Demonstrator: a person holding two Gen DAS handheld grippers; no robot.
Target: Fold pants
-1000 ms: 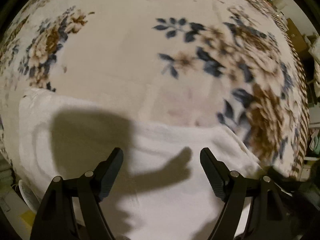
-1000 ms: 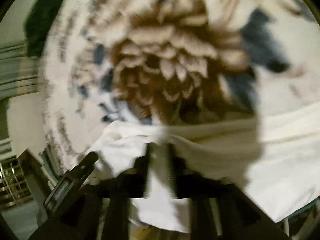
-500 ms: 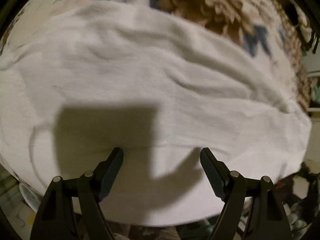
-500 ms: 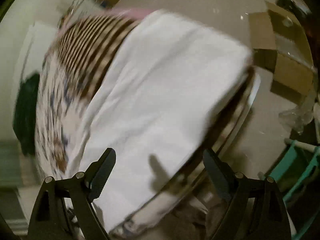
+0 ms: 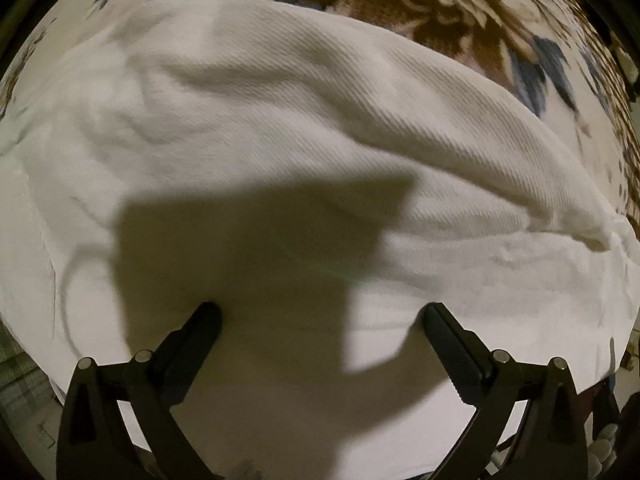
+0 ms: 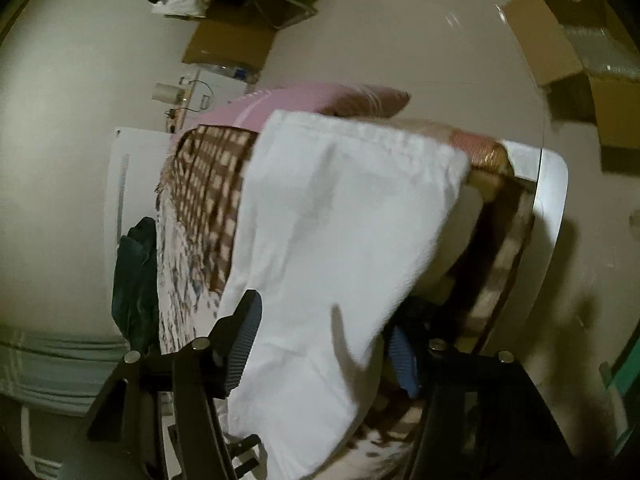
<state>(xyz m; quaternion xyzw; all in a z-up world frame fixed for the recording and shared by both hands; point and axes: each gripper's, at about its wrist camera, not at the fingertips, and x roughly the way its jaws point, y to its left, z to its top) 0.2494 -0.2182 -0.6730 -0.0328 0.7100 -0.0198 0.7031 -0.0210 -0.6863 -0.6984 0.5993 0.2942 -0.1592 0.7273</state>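
Lying between spread jaws: pants (image 5: 280,140)

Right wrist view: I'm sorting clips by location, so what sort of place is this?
Probably a lived-in home room: white pants lie on a floral blanket, with cardboard boxes on the floor behind.

We see a floral blanket (image 5: 460,12), a pink pillow (image 6: 304,100), cardboard boxes (image 6: 560,52) on the floor (image 6: 400,32), and dark clothing (image 6: 132,276) at left.
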